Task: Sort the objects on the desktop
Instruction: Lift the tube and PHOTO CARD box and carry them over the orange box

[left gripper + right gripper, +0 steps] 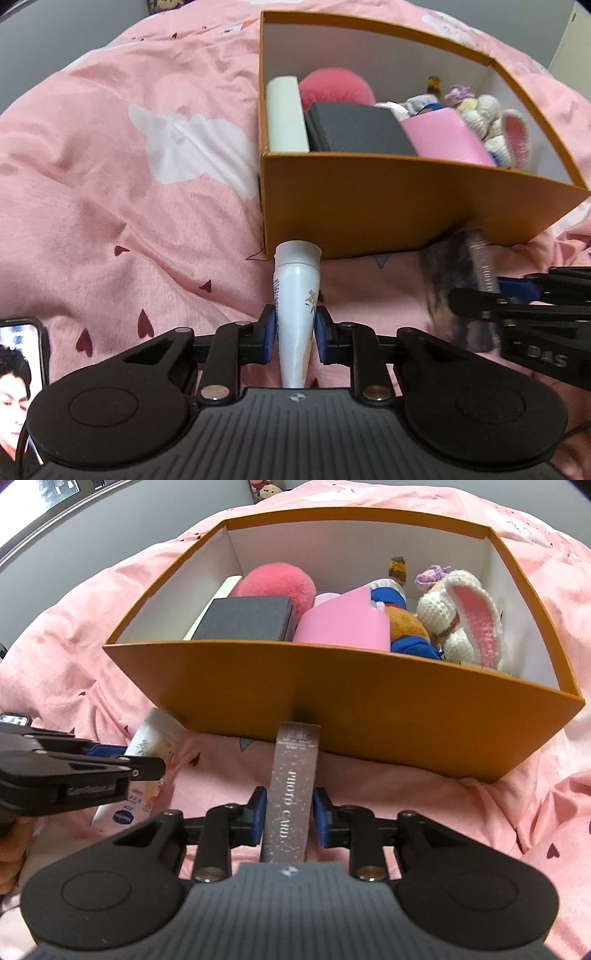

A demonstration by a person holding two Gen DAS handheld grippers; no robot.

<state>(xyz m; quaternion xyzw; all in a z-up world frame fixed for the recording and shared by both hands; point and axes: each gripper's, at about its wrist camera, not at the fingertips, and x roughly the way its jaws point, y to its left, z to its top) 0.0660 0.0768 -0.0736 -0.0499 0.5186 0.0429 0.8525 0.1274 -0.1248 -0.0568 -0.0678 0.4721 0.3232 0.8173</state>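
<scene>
My left gripper [295, 325] is shut on a white cream tube [295, 288] with a flower print, whose cap end points at the orange box [369, 203]. In the right wrist view the same tube [155, 738] shows at the left, between that gripper's fingers [144, 764]. My right gripper [290, 805] is shut on a slim dark glittery "PHOTO CARD" box [291, 775] that points toward the orange box's front wall [332, 694]. That card box [458, 288] looks blurred in the left wrist view. Both grippers hover just in front of the orange box.
The orange box holds a pink pompom [277, 583], a black case [243, 618], a pink case [343, 624], a white crocheted bunny [461, 620] and a plush toy [406, 627]. A pink bedspread [129, 203] lies underneath. A phone [18, 369] lies at the lower left.
</scene>
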